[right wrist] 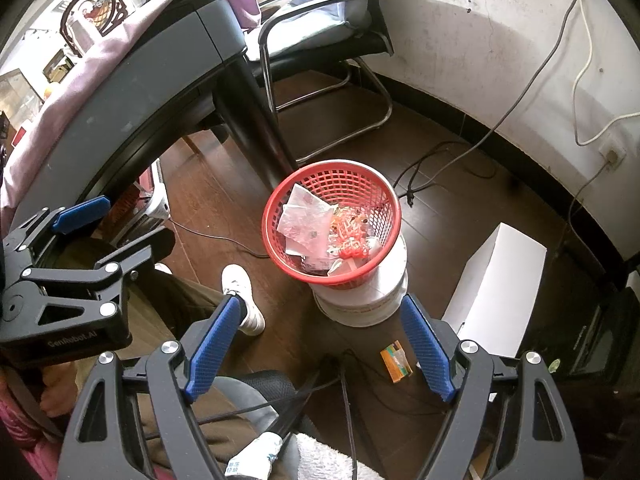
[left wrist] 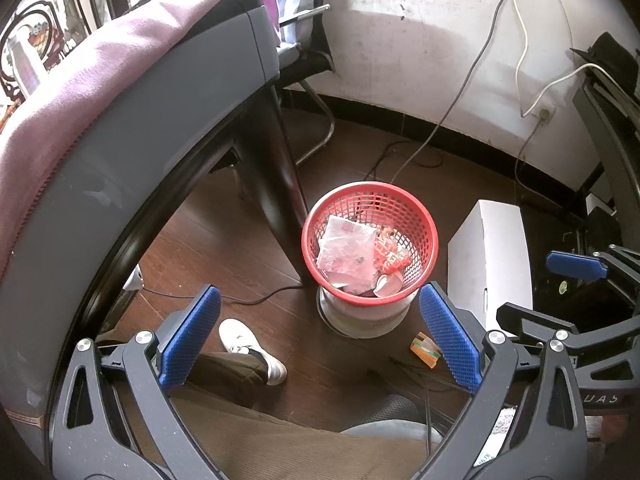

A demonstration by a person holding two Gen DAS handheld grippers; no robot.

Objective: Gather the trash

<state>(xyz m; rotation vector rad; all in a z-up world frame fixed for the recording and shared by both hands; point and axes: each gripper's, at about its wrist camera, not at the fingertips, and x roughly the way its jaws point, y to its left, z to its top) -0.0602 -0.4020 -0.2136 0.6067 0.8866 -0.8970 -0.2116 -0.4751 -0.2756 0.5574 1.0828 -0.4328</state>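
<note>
Worktop (left wrist: 120, 128) edge curves along the left, white box (left wrist: 496, 256) on the right, bare floor (right wrist: 224, 200) between. Red mesh basket (left wrist: 370, 240) on a white bucket (right wrist: 360, 300) holds crumpled wrappers. Small orange packet (right wrist: 397, 362) lies on floor near the right claw (right wrist: 320, 344). Both claws released, empty; left claw (left wrist: 320, 336) just short of basket.

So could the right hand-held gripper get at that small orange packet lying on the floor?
Probably yes: the right hand-held gripper is open and empty, and the small orange packet lies uncovered on the dark floor just ahead.
</note>
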